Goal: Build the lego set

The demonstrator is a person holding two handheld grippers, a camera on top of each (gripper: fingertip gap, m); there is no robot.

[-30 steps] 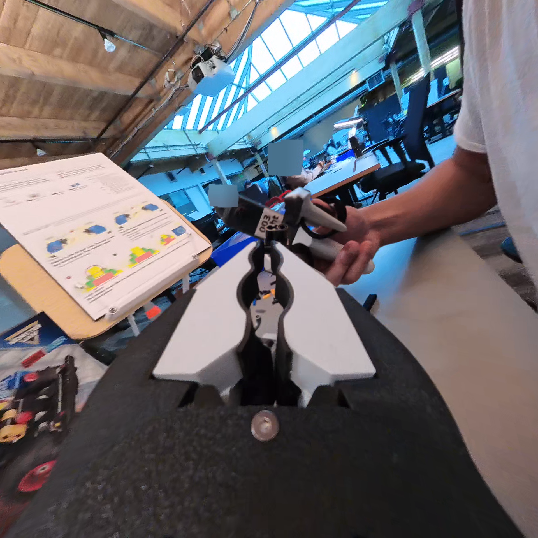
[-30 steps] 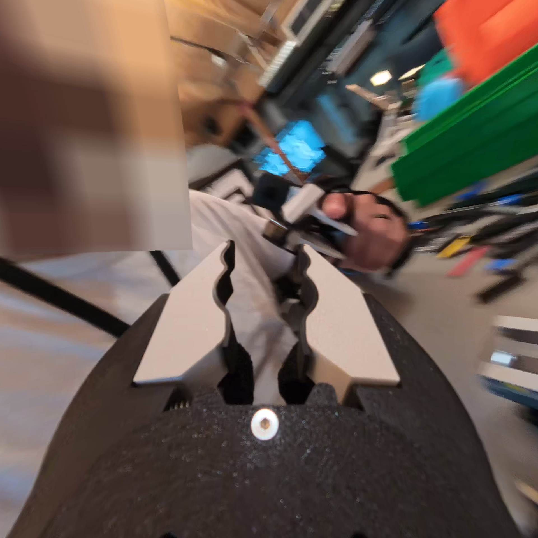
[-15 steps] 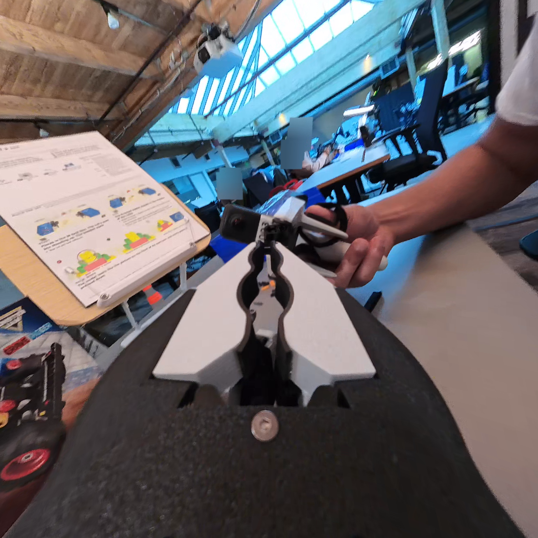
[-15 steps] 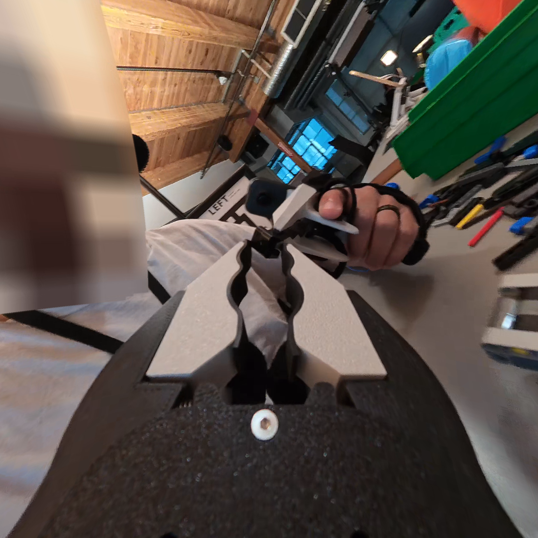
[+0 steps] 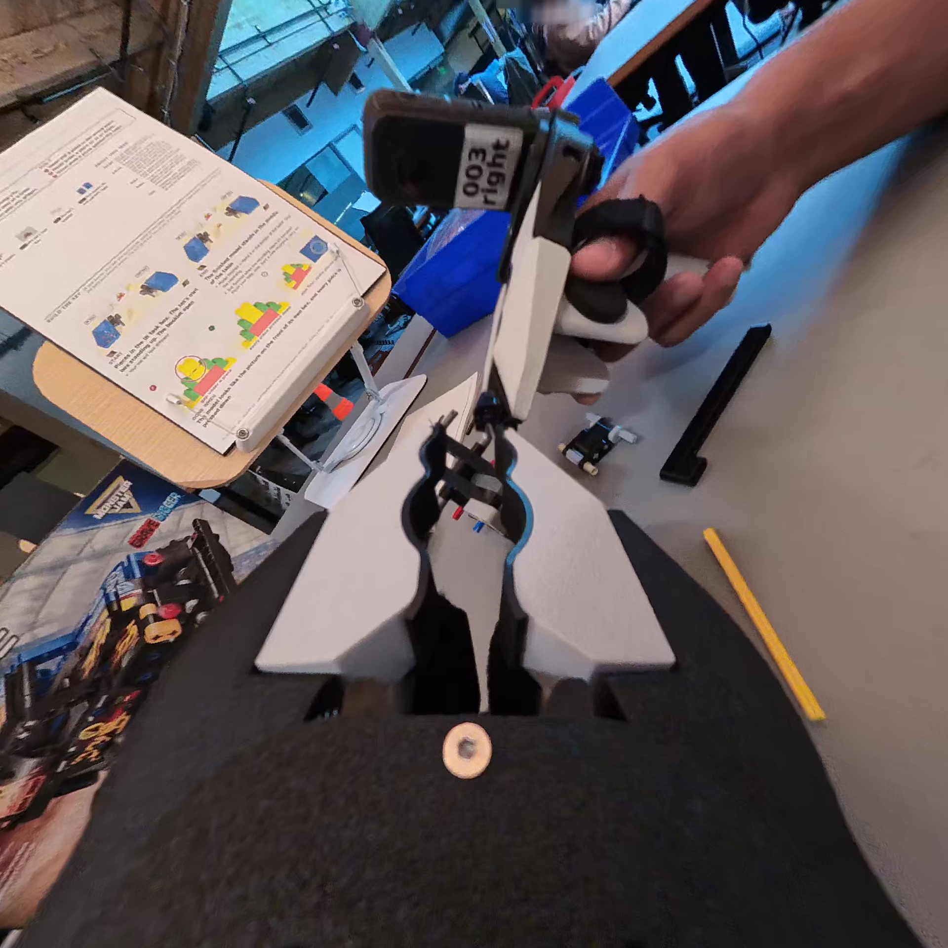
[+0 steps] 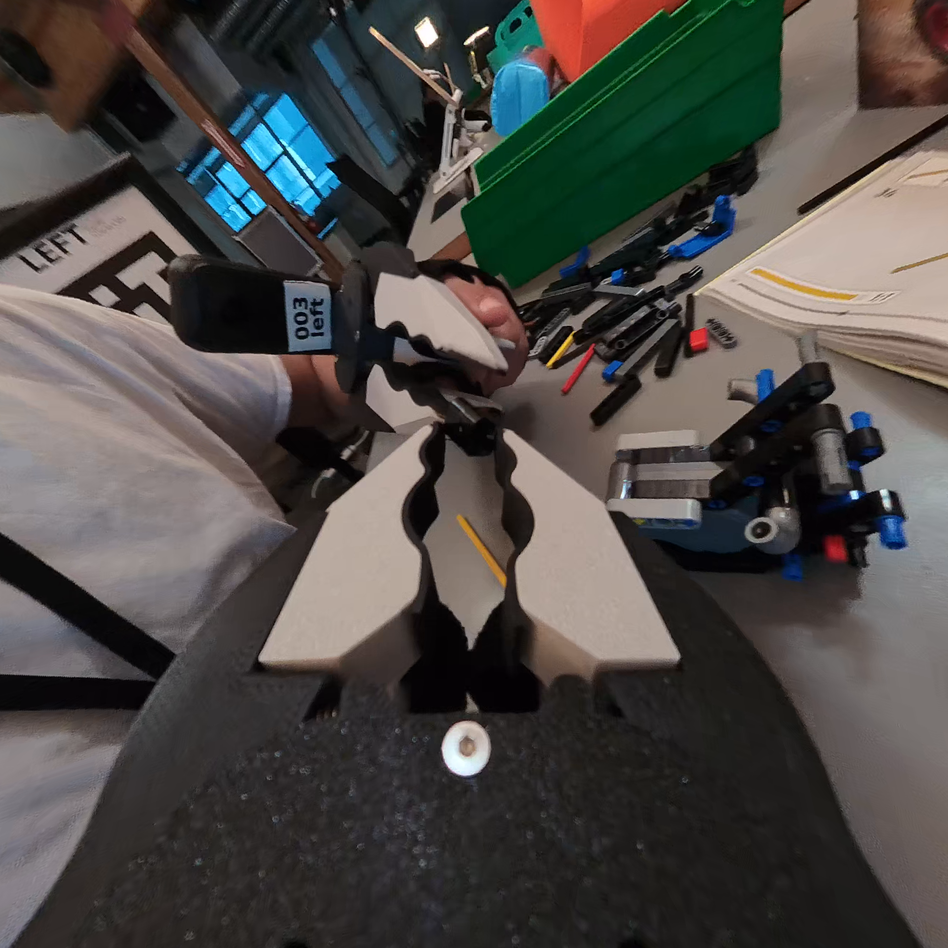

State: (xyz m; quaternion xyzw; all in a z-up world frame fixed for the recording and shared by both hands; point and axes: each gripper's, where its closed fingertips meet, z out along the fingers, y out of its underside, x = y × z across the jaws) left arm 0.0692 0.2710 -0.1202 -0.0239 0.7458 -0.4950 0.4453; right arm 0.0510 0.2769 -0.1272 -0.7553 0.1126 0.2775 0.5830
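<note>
My left gripper (image 5: 472,436) is shut on a small black lego assembly (image 5: 469,474) with red and blue pins. My right gripper (image 5: 491,413) comes down from above and meets it tip to tip, pinching a small black piece on the same assembly. In the right wrist view my right gripper (image 6: 469,436) holds this black piece (image 6: 469,442) between its tips, with the left gripper (image 6: 485,405) coming in from the left. Both are held just above the grey table (image 5: 846,461). A larger part-built model (image 6: 759,492), black, grey and blue, lies on the table to the right.
A pile of loose pieces (image 6: 631,318) lies before a green bin (image 6: 615,143). An instruction booklet (image 6: 846,287) is at the right. An instruction stand (image 5: 179,272), the set's box (image 5: 102,641), a blue bin (image 5: 461,272), a small black part (image 5: 595,443), a black beam (image 5: 718,405) and a yellow axle (image 5: 764,623) are nearby. My left and right fingertips are right by each other. From either gripper's tips it is about 11 cm to the yellow axle (image 5: 764,623). The right camera catches it too, in the right wrist view (image 6: 478,542).
Both grippers have tilted down from facing the room toward the table, still meeting tip to tip. The right jaws have narrowed since a second ago.
</note>
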